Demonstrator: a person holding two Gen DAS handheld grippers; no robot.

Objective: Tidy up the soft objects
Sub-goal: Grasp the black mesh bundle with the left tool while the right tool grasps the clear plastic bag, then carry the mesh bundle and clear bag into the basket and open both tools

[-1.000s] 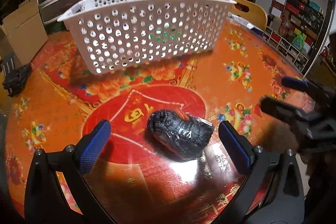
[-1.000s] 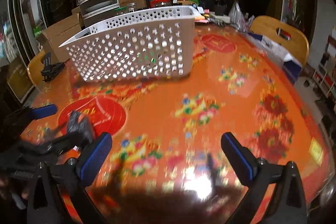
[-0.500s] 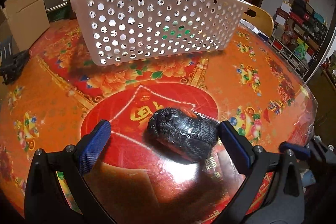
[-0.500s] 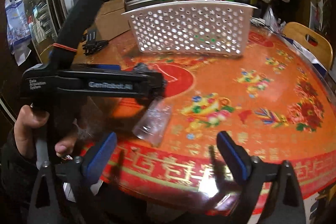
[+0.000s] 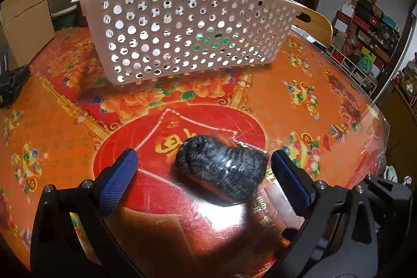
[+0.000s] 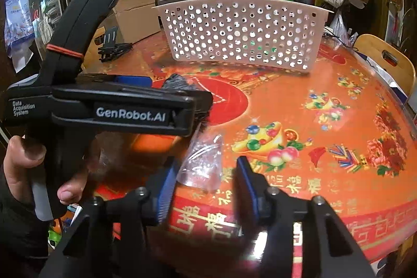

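Note:
A black knitted bundle [image 5: 221, 168] in a clear plastic bag lies on the red disc of the table [image 5: 312, 85]. My left gripper [image 5: 203, 179] stands open around it, and the right pad [image 5: 289, 179] is almost at the bag's side. The bag's crinkled clear tail [image 6: 203, 160] sticks out toward the table's near edge. My right gripper [image 6: 206, 184] has that tail between its fingers and its jaws are closing. A gap still shows on the right side. A white perforated basket [image 5: 182, 43] stands behind.
A hand [image 6: 23, 153] holds the left tool's black frame [image 6: 117, 108], which fills the left of the right wrist view. A wooden chair [image 6: 385, 61] stands at the table's far right. Cardboard boxes [image 5: 23, 25], drawers and shelves crowd the back.
My right gripper swung round to the table's near edge beside the left one, and its jaws narrowed around the bag's tail. My left gripper stayed open and the bundle now sits nearer its right pad.

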